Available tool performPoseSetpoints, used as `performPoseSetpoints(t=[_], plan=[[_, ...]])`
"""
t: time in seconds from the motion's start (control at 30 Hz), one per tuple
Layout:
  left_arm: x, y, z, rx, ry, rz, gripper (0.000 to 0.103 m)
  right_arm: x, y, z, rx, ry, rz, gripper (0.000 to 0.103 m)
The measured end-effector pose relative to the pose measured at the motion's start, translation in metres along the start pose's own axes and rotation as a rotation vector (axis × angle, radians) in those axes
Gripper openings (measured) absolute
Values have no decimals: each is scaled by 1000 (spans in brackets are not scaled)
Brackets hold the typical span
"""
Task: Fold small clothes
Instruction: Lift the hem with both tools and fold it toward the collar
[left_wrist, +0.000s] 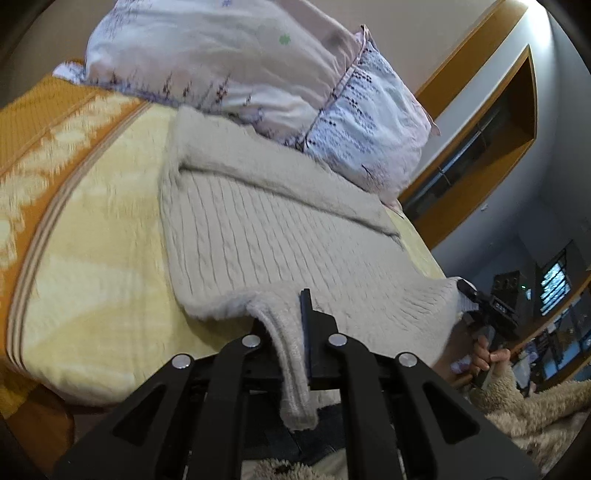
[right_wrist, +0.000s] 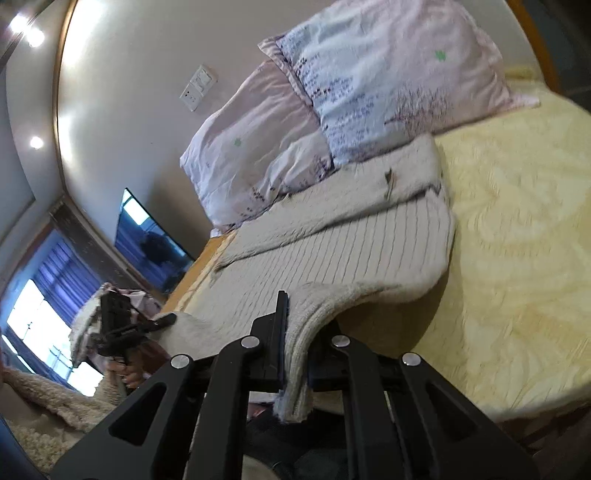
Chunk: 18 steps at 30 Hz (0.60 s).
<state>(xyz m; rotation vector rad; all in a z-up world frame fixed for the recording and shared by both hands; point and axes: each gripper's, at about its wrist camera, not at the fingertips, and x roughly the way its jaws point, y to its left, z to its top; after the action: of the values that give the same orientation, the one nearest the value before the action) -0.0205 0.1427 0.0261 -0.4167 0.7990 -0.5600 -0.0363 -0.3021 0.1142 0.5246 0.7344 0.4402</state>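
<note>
A cream ribbed knit sweater lies flat on the yellow bed cover, its far part folded over near the pillows. My left gripper is shut on the near hem, and a strip of knit hangs down between its fingers. In the right wrist view the same sweater stretches away, and my right gripper is shut on the other near corner of the hem, lifted off the bed. Each view shows the other gripper, the right one and the left one, gripping the sweater edge.
Two pale floral pillows lie at the head of the bed just past the sweater. The yellow bed cover spreads beside it, with an orange patterned border. A wall screen and a window stand beyond the bed edge.
</note>
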Motion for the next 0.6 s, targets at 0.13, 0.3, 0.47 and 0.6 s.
performPoseSetpoints(t=[0.13,0.3,0.47,0.6], plan=[[0,-9,23,43,-35,35,6,-3,6,11,-52,-51,-38,8],[-3,-15,51,59,-87,82,6,-3,12,26,-97,-104,-79,8],[3,-20,94,82,-142,139,6,4,12,55,-111,-147,-105,8],[20,-28,133,113,-181,189,6,17,16,85,-141,-168,-145,8]])
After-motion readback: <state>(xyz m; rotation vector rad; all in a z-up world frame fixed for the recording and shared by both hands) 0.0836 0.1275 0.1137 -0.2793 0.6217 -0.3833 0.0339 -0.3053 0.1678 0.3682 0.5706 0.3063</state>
